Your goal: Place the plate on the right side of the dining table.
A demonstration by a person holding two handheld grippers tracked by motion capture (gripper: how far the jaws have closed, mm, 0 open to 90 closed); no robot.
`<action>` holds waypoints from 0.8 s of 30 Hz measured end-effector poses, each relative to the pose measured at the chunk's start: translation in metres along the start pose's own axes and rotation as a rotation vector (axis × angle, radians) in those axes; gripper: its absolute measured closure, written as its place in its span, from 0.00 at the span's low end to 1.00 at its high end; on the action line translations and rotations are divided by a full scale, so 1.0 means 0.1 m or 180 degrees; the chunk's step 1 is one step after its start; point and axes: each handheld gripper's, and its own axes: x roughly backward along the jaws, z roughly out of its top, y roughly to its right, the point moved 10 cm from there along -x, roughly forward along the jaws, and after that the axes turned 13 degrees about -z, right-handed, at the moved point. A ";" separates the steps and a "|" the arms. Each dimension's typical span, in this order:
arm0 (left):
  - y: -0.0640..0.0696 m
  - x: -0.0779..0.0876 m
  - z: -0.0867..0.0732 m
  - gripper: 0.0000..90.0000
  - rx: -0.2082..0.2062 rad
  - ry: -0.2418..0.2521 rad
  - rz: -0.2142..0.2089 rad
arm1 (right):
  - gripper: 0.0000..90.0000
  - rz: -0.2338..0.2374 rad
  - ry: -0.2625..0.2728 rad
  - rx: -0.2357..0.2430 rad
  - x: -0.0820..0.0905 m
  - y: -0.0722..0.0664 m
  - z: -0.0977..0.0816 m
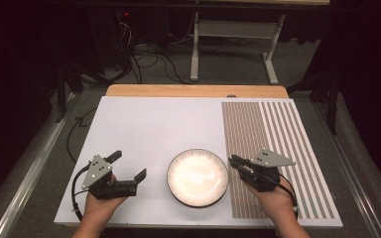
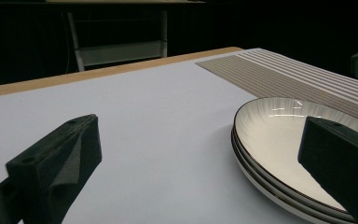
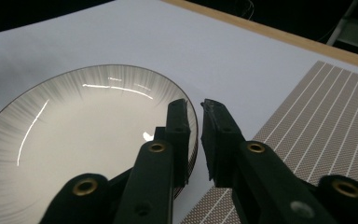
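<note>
The plates (image 1: 197,177) sit stacked, maybe three high, on the near middle of the table (image 1: 149,124). The mat (image 1: 273,148) lies to their right. The left gripper (image 1: 128,169) is left of them, the right gripper (image 1: 234,161) at their right edge.

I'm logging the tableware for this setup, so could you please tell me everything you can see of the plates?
The plates are a stack, three rims by the left gripper view, round, glossy white with fine radial ribs and a thin dark edge; they look ceramic. They sit flat and empty on the white sheet, near its front edge, beside the striped mat. The right gripper reaches their rim; whether it touches is unclear.
</note>
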 end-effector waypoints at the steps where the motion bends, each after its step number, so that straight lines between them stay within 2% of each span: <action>1: 0.00 0.00 0.00 0.00 0.0000 0.0000 0.0000 | 0.96 0.0014 -0.0033 0.0016 -0.01 -0.01 -0.02; 5: 0.00 0.00 0.00 0.00 -0.0003 0.0000 -0.0014 | 1.00 0.0120 -0.0144 0.0085 -0.04 -0.06 -0.10; 12: 0.01 -0.01 0.00 0.00 -0.0014 -0.0002 -0.0031 | 1.00 0.0178 -0.0417 0.0209 -0.05 -0.09 -0.31; 16: 0.01 0.00 0.00 0.00 -0.0008 0.0015 -0.0035 | 1.00 0.0210 -0.0520 0.0218 -0.05 -0.09 -0.39; 24: 0.01 0.00 0.00 0.00 0.0000 0.0027 -0.0037 | 1.00 0.0209 -0.0571 0.0322 -0.09 -0.12 -0.42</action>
